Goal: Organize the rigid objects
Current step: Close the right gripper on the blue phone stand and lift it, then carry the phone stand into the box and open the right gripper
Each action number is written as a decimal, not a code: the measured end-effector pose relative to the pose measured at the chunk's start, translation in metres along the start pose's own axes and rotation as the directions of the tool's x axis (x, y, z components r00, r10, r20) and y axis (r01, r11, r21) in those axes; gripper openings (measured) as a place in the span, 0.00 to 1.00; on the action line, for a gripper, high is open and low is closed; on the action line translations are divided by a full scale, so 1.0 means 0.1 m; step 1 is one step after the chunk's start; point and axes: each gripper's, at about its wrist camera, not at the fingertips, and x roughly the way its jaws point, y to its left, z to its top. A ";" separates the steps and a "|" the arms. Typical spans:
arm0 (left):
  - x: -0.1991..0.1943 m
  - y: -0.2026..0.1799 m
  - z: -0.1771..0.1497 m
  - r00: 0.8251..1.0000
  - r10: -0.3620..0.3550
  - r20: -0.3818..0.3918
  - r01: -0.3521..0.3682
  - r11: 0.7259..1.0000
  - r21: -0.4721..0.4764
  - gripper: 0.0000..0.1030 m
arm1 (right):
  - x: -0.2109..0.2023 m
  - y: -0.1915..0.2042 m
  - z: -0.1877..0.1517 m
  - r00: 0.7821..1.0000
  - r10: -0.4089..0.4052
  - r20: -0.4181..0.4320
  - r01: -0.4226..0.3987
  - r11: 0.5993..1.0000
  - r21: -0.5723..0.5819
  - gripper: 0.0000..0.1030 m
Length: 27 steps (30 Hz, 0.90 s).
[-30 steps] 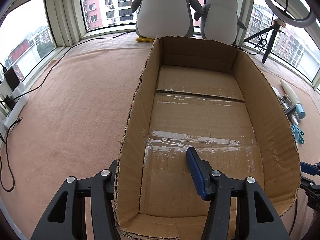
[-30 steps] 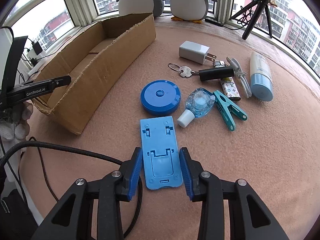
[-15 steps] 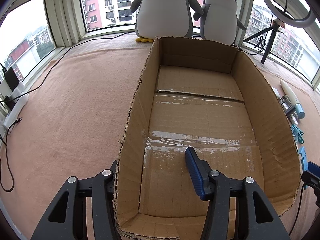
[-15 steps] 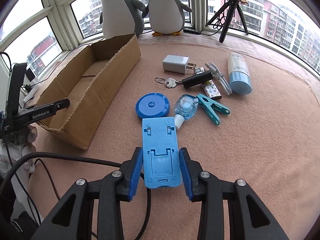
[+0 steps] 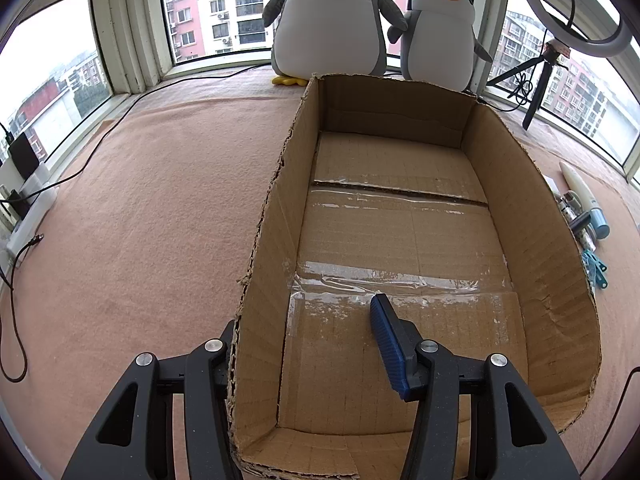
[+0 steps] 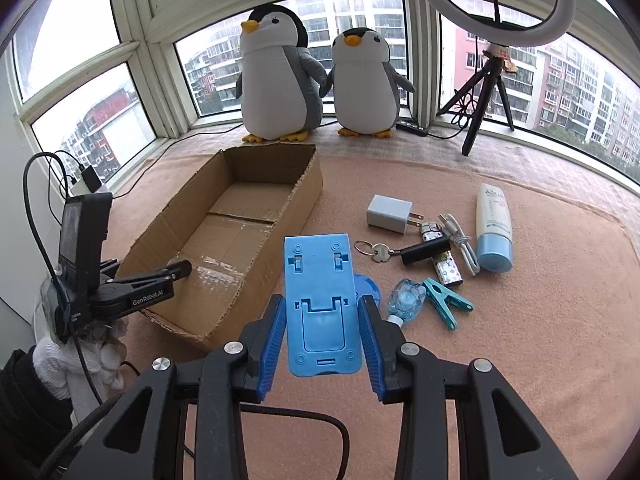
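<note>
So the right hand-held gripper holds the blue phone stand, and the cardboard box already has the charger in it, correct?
Not quite. The right hand-held gripper does hold the blue phone stand, but the right wrist view shows the cardboard box empty; the charger lies on the carpet.

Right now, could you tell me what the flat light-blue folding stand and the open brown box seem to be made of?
The flat light-blue folding stand looks like moulded plastic with a smooth, slightly glossy finish: crisp slots and hinge cut-outs. The open brown box appears to be matte corrugated cardboard: ragged, fluted edges, with clear shiny tape across its floor.
</note>
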 end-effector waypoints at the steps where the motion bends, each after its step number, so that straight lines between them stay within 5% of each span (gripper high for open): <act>1: 0.00 0.00 0.00 1.000 0.000 0.001 0.000 1.000 -0.001 0.53 | 0.02 0.05 0.03 1.000 0.012 0.005 -0.012 1.000 -0.005 0.32; 13: 0.00 0.02 0.00 1.000 -0.005 0.007 0.005 1.000 -0.010 0.53 | 0.34 0.55 0.13 0.996 0.090 -0.025 -0.092 0.993 -0.080 0.32; 27: 0.00 0.01 0.00 1.000 0.002 0.009 -0.002 1.000 -0.005 0.53 | 0.57 0.57 0.12 0.994 0.090 -0.062 -0.094 0.993 -0.071 0.33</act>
